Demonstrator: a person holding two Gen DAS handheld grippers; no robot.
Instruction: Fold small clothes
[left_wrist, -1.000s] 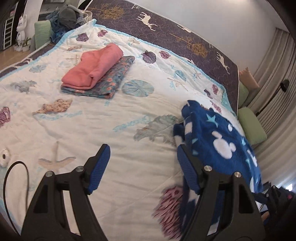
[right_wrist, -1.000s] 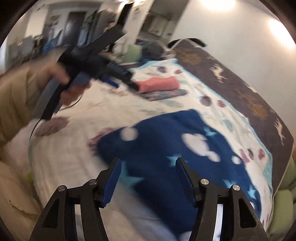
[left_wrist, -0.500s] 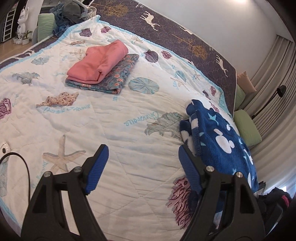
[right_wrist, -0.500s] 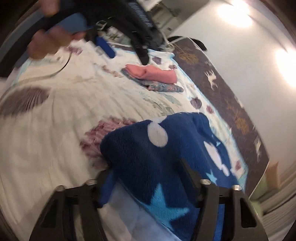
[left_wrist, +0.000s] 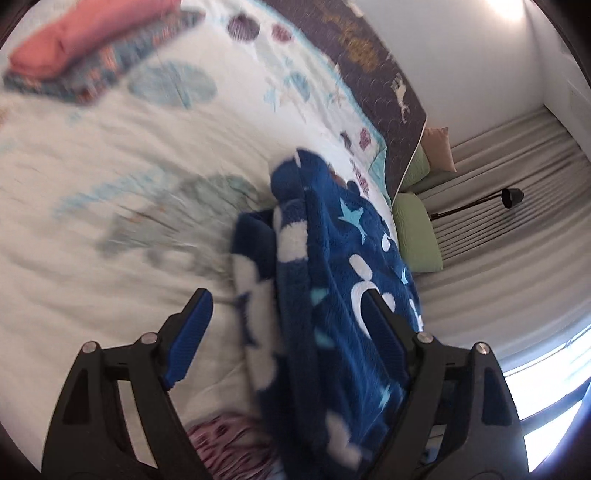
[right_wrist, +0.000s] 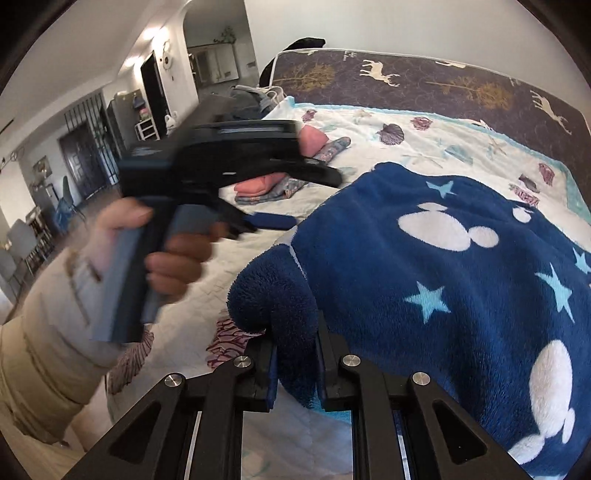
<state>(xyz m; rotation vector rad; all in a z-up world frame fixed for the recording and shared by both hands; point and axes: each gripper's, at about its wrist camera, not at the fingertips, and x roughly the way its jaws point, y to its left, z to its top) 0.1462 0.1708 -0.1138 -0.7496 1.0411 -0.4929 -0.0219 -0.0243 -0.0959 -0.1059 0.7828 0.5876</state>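
So nearest us, our right gripper (right_wrist: 295, 363) has just been closing and is now pinched on a thick edge of the blue fleece (right_wrist: 424, 266); pile bulges out above the pads, so the grip looks solid. Our left gripper (left_wrist: 291, 325) has just been widening, jaws well apart. The fleece's near folded edge sits between them, but the left finger (left_wrist: 190, 332) is off the cloth over bare quilt (left_wrist: 110, 184). Whether the right-hand finger touches the fleece we can't tell; that view is blurred.

The fleece lies bunched on the near right part of the bed, one side doubled over on itself, not yet squared up. In the right wrist view our left hand (right_wrist: 173, 254) holds its gripper beside the fleece's left edge.

Further back, a pink piece (left_wrist: 85, 33) sits folded on top of a folded patterned piece (left_wrist: 107, 64), well apart from the fleece. At the far corner there's a dark pile (right_wrist: 255, 98), too small to read.

Our read: two items done and stacked, fleece is in hand with only one side gripped. Left: second grip, then fold, then stack.
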